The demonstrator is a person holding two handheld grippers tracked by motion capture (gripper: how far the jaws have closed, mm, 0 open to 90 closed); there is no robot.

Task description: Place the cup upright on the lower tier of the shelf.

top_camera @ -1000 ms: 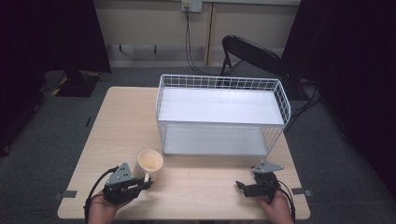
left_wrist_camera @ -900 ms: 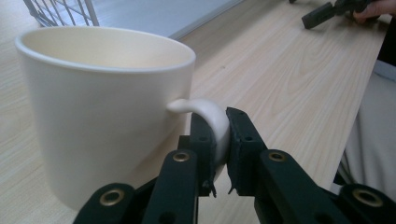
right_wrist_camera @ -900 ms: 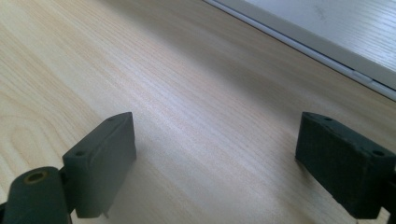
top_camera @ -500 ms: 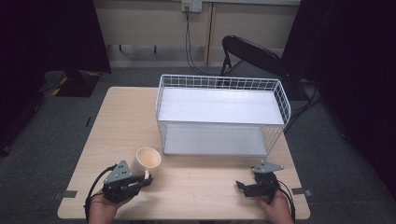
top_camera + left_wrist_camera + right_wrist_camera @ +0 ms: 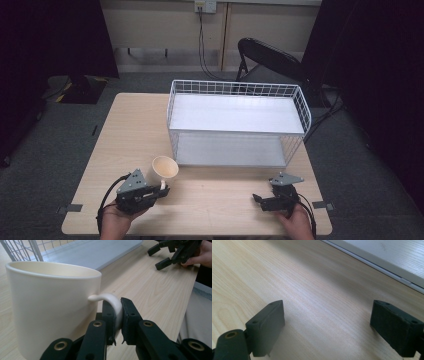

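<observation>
Since 1 second ago, my left gripper (image 5: 117, 315), clamped on the cup (image 5: 165, 168) handle, has tipped it; right gripper (image 5: 272, 201) gapes idle, so I judge a lift toward the rack (image 5: 235, 89).

Even overhead light brightens the table (image 5: 210, 200) against dark surroundings, while the near tongs blur in close views.

Left gripper (image 5: 118, 315) low at the near-left, jaws clamped on a cup handle (image 5: 110, 302); right gripper (image 5: 327, 327) low at the near-right, jaws spread wide, nothing between them; a hand (image 5: 116, 223) grips each from below.
</observation>
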